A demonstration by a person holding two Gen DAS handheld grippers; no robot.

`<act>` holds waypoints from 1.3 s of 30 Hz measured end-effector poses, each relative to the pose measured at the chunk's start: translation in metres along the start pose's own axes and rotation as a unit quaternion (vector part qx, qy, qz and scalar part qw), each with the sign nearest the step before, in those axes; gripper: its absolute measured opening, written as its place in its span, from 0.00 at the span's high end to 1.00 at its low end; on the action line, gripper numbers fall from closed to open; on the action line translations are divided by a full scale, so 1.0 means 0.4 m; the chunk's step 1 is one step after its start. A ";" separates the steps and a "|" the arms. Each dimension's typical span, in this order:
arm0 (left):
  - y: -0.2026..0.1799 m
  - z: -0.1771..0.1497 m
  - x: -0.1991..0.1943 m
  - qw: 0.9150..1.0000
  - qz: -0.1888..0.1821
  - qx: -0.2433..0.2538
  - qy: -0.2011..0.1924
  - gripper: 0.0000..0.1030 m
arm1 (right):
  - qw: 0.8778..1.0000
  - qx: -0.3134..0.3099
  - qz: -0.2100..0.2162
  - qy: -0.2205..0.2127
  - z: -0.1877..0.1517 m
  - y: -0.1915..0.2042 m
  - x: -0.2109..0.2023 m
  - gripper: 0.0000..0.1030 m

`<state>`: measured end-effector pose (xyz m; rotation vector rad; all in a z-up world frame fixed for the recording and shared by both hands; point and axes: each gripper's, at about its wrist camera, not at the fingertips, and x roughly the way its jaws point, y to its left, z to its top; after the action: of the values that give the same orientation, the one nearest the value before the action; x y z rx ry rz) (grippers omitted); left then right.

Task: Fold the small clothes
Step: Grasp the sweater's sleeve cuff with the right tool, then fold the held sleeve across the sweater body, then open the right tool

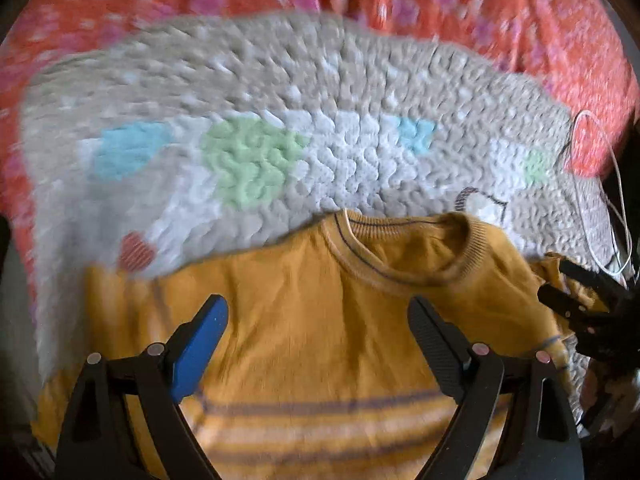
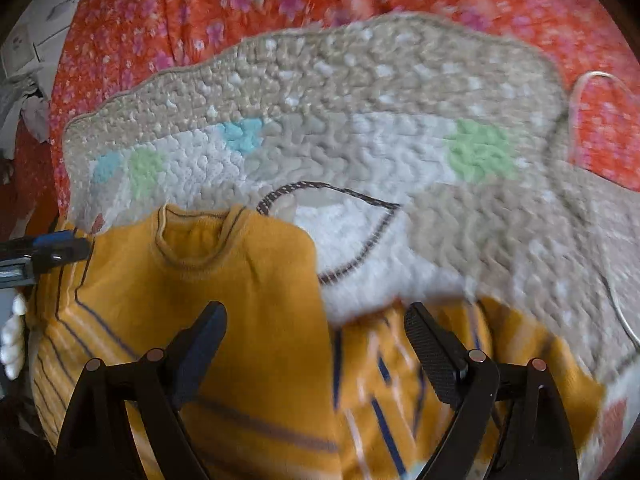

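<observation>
A small mustard-yellow shirt (image 1: 304, 320) with purple and cream stripes lies flat on a quilted grey mat (image 1: 280, 92), collar (image 1: 404, 248) pointing away. My left gripper (image 1: 318, 312) is open and empty, hovering over the shirt's chest. My right gripper (image 2: 316, 320) is open and empty above the shirt (image 2: 240, 320), over the seam where its right sleeve (image 2: 420, 380) spreads out. The right gripper also shows at the right edge of the left wrist view (image 1: 580, 300), by the sleeve. The left gripper shows at the left edge of the right wrist view (image 2: 48, 248).
The quilted mat (image 2: 400, 120) has blue and green patches and lies on an orange floral bedspread (image 1: 480, 12). A thin white cord (image 1: 616, 184) loops at the mat's right edge. White papers and clutter (image 2: 28, 60) sit off the bed at far left.
</observation>
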<state>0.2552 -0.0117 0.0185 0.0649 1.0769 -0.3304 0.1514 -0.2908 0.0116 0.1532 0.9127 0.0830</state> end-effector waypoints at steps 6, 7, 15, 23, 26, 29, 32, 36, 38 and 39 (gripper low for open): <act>-0.015 0.026 0.156 0.997 -0.023 0.022 0.074 0.13 | 0.998 -0.010 0.035 0.058 0.053 0.033 0.124 0.34; -0.034 0.013 0.178 0.995 -0.020 0.039 0.095 0.18 | 0.997 -0.018 0.039 0.070 0.052 0.045 0.138 0.55; -0.083 0.039 0.143 0.997 0.005 0.035 0.066 0.95 | 0.999 -0.029 0.039 0.026 0.119 0.070 0.090 0.87; -0.095 0.180 0.171 0.997 0.069 -0.009 0.033 1.00 | 0.998 -0.034 -0.038 0.021 0.237 0.087 0.178 0.89; -0.114 0.153 0.130 0.999 0.051 -0.008 0.017 0.99 | 0.999 -0.020 -0.017 0.035 0.219 0.062 0.183 0.83; -0.141 0.080 0.036 0.998 0.053 0.019 -0.012 0.78 | 1.000 0.000 -0.012 -0.002 0.183 -0.009 0.064 0.43; -0.141 -0.018 -0.080 0.998 0.039 0.017 -0.045 0.55 | 0.997 -0.003 -0.079 -0.025 0.091 -0.109 -0.071 0.24; -0.125 -0.150 -0.156 0.998 0.008 -0.036 -0.040 0.51 | 0.988 0.008 -0.153 0.006 -0.060 -0.237 -0.163 0.24; -0.110 -0.227 -0.172 0.998 0.002 -0.062 -0.026 0.51 | 0.987 0.026 -0.157 0.022 -0.120 -0.262 -0.164 0.24; -0.106 -0.273 -0.179 0.997 0.007 -0.071 -0.020 0.51 | 0.985 0.026 -0.166 0.026 -0.140 -0.263 -0.158 0.24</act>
<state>0.1188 -0.0119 0.0335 -0.0597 1.0579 -0.2415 0.0691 -0.3977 0.0096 0.0448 0.9816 -0.2477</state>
